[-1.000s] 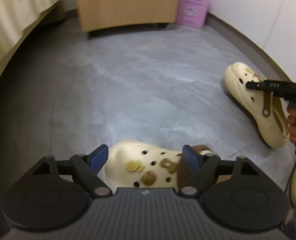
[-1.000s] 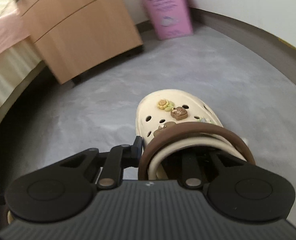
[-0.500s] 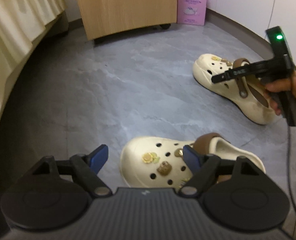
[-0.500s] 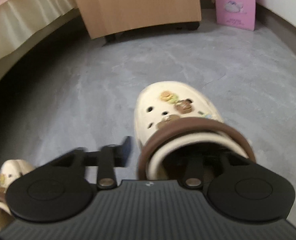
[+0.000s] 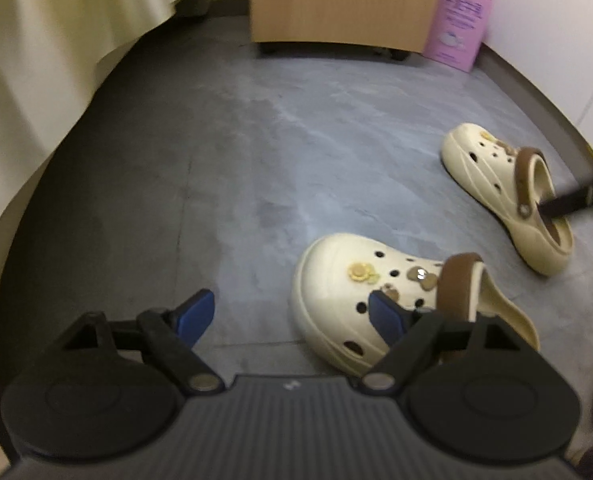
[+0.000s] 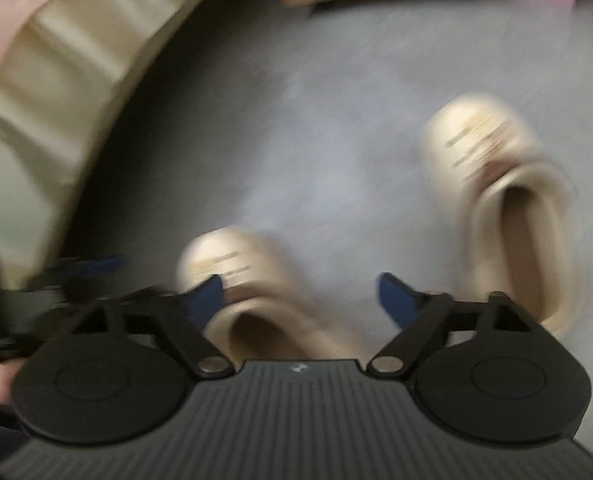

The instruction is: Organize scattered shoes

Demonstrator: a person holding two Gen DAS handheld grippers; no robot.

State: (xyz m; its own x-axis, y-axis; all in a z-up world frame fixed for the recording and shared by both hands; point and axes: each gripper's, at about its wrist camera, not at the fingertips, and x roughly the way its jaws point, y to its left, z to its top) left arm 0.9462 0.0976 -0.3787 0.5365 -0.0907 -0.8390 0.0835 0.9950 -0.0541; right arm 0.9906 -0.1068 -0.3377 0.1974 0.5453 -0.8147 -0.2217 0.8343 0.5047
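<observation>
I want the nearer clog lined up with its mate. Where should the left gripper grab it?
Probably the heel rim behind the brown strap of the nearer clog, coming from above: the clog sits upright with its opening facing up, giving the open left gripper a thin wall.

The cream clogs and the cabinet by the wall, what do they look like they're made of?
Cream clogs: likely moulded foam resin, matte, one-piece with punched holes; brown strap looks similar. Cabinet: wood-look panels, probably laminate, smooth, with faint even grain.

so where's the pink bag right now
In the left wrist view the pink bag stands at the top right, on the floor beside the wooden cabinet, against the wall.
</observation>
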